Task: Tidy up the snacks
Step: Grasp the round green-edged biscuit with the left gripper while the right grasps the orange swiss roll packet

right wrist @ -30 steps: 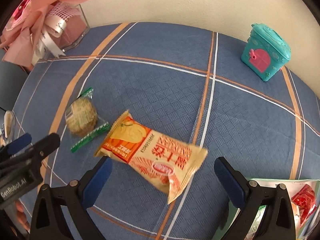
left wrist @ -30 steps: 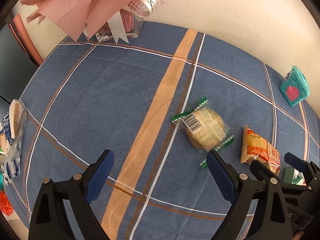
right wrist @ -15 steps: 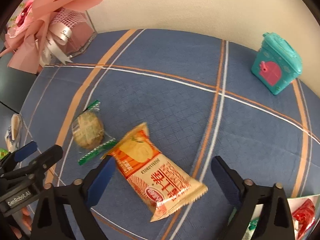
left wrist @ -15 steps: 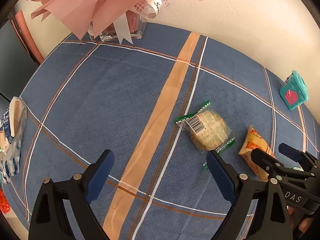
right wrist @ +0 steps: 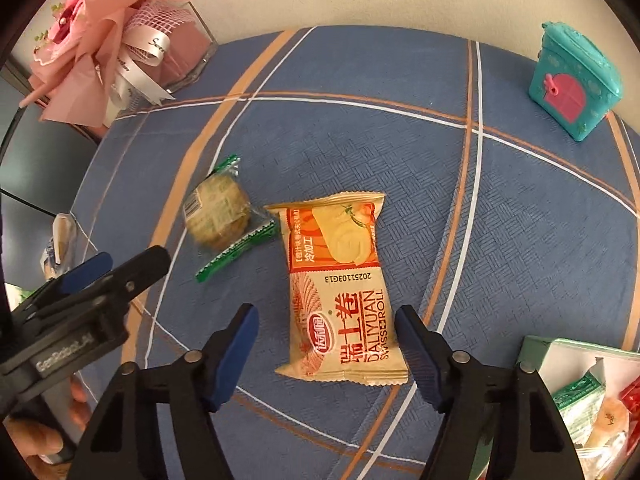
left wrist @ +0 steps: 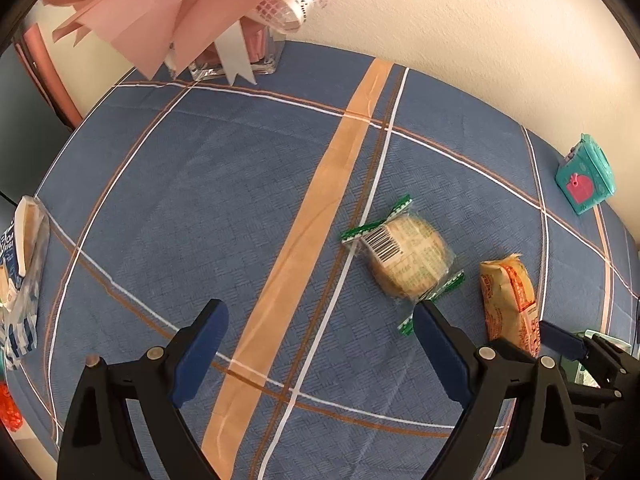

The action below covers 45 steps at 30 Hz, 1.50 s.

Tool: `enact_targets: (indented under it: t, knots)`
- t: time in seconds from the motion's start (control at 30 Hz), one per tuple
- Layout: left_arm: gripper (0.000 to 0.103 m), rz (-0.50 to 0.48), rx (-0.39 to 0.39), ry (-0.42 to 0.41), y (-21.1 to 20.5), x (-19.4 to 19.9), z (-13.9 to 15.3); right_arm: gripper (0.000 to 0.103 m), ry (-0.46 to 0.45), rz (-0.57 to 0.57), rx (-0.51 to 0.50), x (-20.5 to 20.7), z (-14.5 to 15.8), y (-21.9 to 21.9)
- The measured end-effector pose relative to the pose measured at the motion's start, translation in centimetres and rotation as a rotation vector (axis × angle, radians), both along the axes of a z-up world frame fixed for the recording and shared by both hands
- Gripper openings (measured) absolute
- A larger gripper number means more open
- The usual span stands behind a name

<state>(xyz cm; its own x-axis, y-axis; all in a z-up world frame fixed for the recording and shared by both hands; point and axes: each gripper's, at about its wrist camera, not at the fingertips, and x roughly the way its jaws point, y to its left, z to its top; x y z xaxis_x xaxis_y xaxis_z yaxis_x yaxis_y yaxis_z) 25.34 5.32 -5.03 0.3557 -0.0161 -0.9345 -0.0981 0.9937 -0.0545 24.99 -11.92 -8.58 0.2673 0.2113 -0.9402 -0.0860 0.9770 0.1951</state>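
An orange swiss roll packet (right wrist: 340, 280) lies flat on the blue checked tablecloth (right wrist: 400, 160), pointing away from me. My right gripper (right wrist: 327, 322) straddles its near half and its jaws are closing. The right pad is at the packet's edge, while the left pad stands a little clear of it. To the packet's left lies a round cake in a clear wrapper with green ends (right wrist: 220, 212). My left gripper (left wrist: 320, 312) hovers open over bare cloth, nothing between its fingers, with the round cake (left wrist: 408, 256) just beyond its right finger and the packet (left wrist: 510, 300) farther right.
A green box (right wrist: 536, 352) holding several snacks sits at the near right. A teal toy house (right wrist: 572, 80) stands at the far right by the wall. A pink bouquet in a glass vase (right wrist: 120, 48) fills the far left corner. Blue-white packets (left wrist: 20, 264) lie at the left edge.
The right gripper's jaws have narrowed, and the swiss roll packet now lies lengthwise between them instead of askew. The left gripper has stayed where it was, still wide open.
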Motion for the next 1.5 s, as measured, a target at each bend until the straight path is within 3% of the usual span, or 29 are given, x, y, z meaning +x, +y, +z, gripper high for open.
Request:
enact_targets:
  t: [0.37, 0.7, 1.17, 1.5]
  knots:
    - [0.094, -0.028, -0.042, 0.032, -1.6, 2.5, 0.3, 0.071, -0.045, -0.044, -0.113, 1.7, -0.3, 0.7]
    - [0.094, -0.039, -0.041, 0.064, -3.9, 4.9, -0.8, 0.067, -0.07, -0.13, -0.165, 1.6, 0.0, -2.4]
    - [0.094, -0.02, -0.002, 0.092, -6.7, 8.1, -2.9, 0.067, -0.055, -0.133, -0.163, 1.3, -0.4, -4.3]
    - [0.094, -0.036, 0.024, 0.106, -4.9, 6.2, -3.9, 0.067, -0.052, -0.129, -0.16, 0.2, -0.4, -4.0]
